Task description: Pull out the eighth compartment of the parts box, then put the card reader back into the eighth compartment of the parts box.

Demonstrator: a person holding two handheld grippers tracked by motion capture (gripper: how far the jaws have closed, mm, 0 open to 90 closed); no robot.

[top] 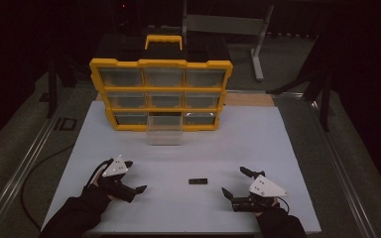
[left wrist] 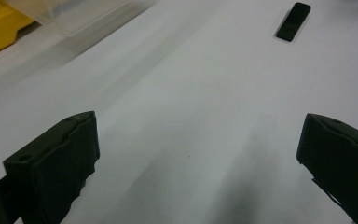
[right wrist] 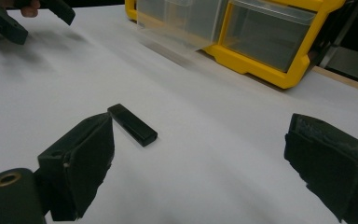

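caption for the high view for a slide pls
Both open grippers, left and right, flank a small black stick before a yellow drawer organizer.

A yellow drawer organizer (top: 161, 94) stands on the white table (top: 258, 144).

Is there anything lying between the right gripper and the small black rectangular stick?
Nothing: in the high view, bare white table separates the right gripper from the small black rectangular stick.

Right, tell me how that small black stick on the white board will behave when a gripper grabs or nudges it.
The small black stick looks like a rigid, flat-sided bar, so it should stay stiff and slide rather than roll. It lies flat and low on the white board, so it probably cannot tip, but open jaws must come down close to the surface to catch it. Its smooth, slightly glossy faces may be slippery.
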